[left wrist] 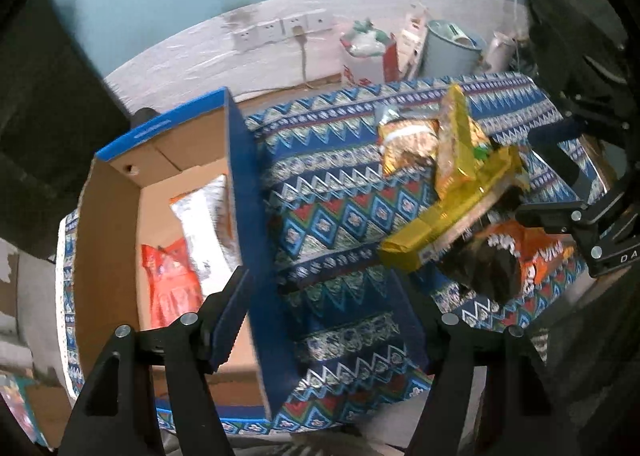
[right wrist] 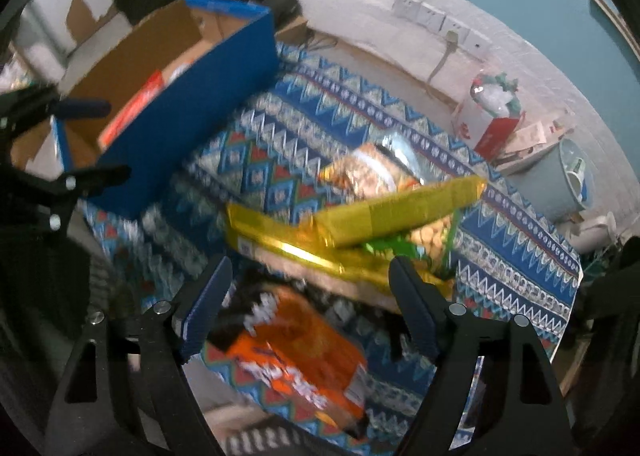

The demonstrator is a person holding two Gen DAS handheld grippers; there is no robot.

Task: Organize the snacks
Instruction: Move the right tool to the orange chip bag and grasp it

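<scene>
Right wrist view puts my right gripper [right wrist: 308,304], jaws spread and empty, above the orange snack bag [right wrist: 308,356] lying on the patterned cloth [right wrist: 520,276]. It looks light, crinkly, slippery; I'd pinch across its middle. Left gripper [left wrist: 320,312] hangs open, empty, beside the box [left wrist: 244,160].

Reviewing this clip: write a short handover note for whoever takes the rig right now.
Left tool: open, empty, over the blue box's wall.
Right tool: open, empty, above the orange packet.
Done: a red packet and a silver packet lie in the box.
Left: the orange packet, yellow packets and the packet behind them are piled on the patterned cloth; move them into the box.
</scene>
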